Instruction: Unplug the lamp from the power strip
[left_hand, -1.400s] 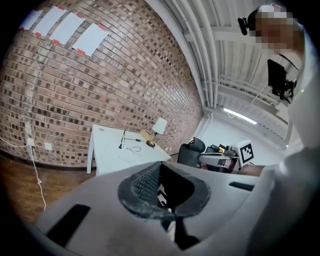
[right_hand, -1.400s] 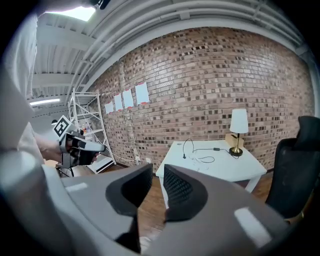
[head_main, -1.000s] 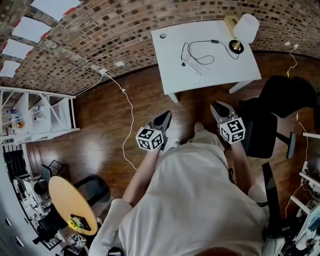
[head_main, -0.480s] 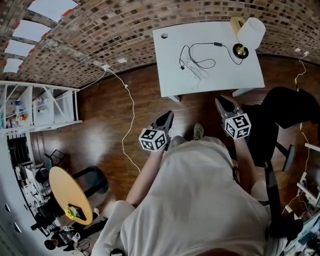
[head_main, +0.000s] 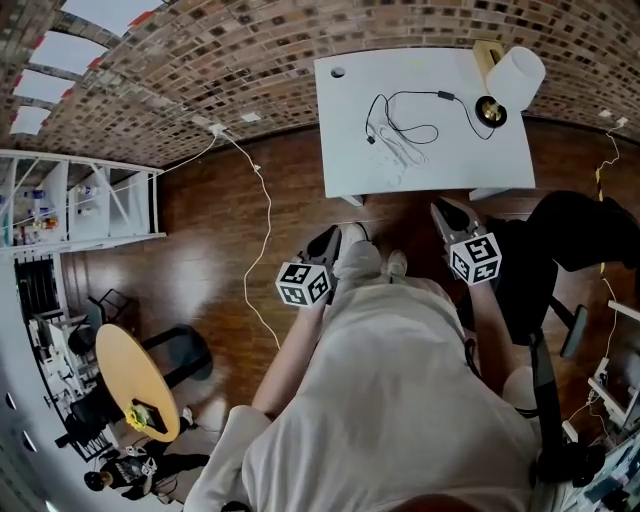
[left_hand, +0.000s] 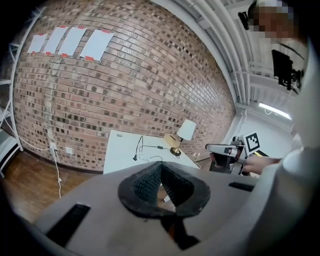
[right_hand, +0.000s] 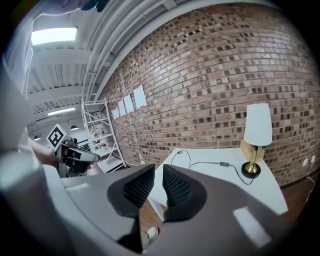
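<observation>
On the white table (head_main: 500, 160) stands a lamp (head_main: 518, 75) with a white shade and brass base, at the far right corner. Its black cord (head_main: 412, 100) loops left to a plug end (head_main: 370, 138) beside a faint white shape, too small to identify. Both grippers hang over the wooden floor, short of the table's near edge. My left gripper (head_main: 326, 243) is shut and empty; its pads meet at the tips (left_hand: 162, 165). My right gripper (head_main: 445, 212) has just been closing; a narrow slit remains with nothing between the pads (right_hand: 159, 169). The right gripper view also shows the lamp (right_hand: 259, 125) and cord (right_hand: 200, 164).
A black office chair (head_main: 565, 250) stands right of me, close to the right gripper. A white cable (head_main: 262, 230) runs over the floor from the brick wall. White shelves (head_main: 90, 200) and a round wooden table (head_main: 135, 385) are at the left. My shoe (head_main: 358, 258) is between the grippers.
The table has come nearer as the person stepped towards it, a foot now showing between the grippers. Both grippers have advanced with the body and keep their spacing.
</observation>
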